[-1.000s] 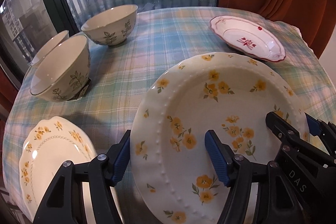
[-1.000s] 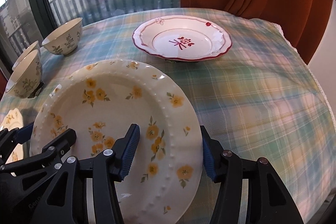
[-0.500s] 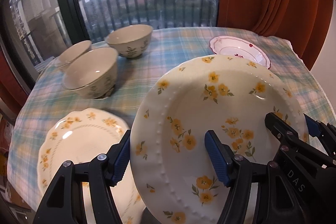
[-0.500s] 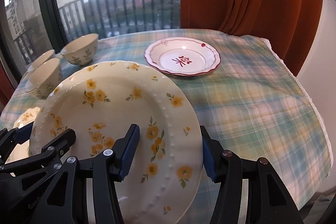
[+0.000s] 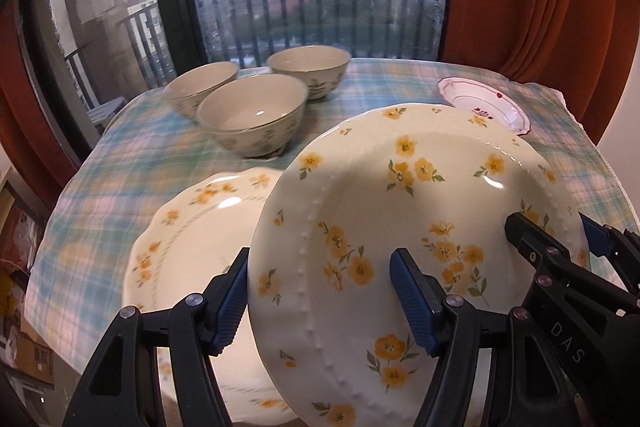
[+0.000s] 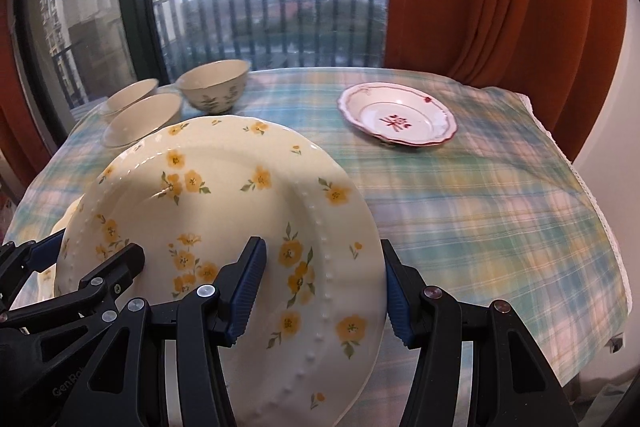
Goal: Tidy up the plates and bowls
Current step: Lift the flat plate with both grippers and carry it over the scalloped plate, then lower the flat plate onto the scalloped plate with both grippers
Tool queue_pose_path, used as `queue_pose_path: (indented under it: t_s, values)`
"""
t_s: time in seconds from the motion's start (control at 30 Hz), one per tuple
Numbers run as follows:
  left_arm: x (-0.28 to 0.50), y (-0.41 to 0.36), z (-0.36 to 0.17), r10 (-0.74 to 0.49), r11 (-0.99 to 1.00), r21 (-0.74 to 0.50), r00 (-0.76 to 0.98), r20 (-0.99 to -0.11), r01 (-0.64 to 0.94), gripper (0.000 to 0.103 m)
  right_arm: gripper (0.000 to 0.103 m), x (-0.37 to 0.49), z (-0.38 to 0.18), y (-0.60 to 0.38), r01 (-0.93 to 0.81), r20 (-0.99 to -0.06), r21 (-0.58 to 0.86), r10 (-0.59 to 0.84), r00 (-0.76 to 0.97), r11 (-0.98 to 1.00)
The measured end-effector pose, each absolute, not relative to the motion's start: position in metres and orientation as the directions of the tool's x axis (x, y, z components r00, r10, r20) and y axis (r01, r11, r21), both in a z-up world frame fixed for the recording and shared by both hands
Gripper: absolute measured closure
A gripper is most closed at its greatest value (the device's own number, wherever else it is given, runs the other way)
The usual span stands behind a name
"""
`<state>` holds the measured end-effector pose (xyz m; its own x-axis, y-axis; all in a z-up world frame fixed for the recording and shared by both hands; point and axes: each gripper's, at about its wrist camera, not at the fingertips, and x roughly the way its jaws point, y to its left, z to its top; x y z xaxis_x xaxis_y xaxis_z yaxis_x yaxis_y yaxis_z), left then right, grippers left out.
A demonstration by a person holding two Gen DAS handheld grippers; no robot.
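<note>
Both tongs held the same thing: the left gripper was clamped on the left rim of the beaded yellow-flower plate, one blue pad under the edge and one on its face, and the right gripper was clamped likewise on the right rim. Over the last second the pair had carried the plate up and back from the checked tablecloth, so that it hung tilted in the air with its far edge toward 12 o'clock. In the left wrist view the scalloped yellow-flower plate, which had sat low at 8 o'clock, now lay just beside and partly under the lifted plate at 9 o'clock. The three bowls stood well apart at 11 o'clock, and the red-trimmed plate at 1 o'clock. This suggested the carried plate was being lined up to stack on the scalloped one; lowering it level was probably next.
</note>
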<state>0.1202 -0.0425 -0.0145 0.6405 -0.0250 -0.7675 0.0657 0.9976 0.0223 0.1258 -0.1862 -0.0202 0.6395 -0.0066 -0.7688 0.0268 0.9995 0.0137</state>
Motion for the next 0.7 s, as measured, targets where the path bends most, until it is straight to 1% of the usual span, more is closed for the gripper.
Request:
queue_pose_path:
  t_s: [0.37, 0.6, 0.7]
  values:
    - [0.111, 0.011, -0.031, -0.019, 1.0, -0.008, 0.617, -0.787, 0.021, 0.033, 0.044, 0.124, -0.032, -0.13, -0.028, -0.803, -0.014, 0.006, 0.597, 1.0]
    - [0.118, 0.04, -0.044, -0.028, 0.999, -0.04, 0.596, -0.803, -0.008, 0.033, 0.044, 0.136, -0.039, -0.102, -0.048, -0.827, 0.0, 0.027, 0.562, 0.999]
    - [0.123, 0.047, -0.049, -0.037, 0.998, -0.056, 0.587, -0.809, -0.015, 0.033, 0.044, 0.141, -0.041, -0.093, -0.061, -0.829, -0.023, 0.015, 0.559, 0.998]
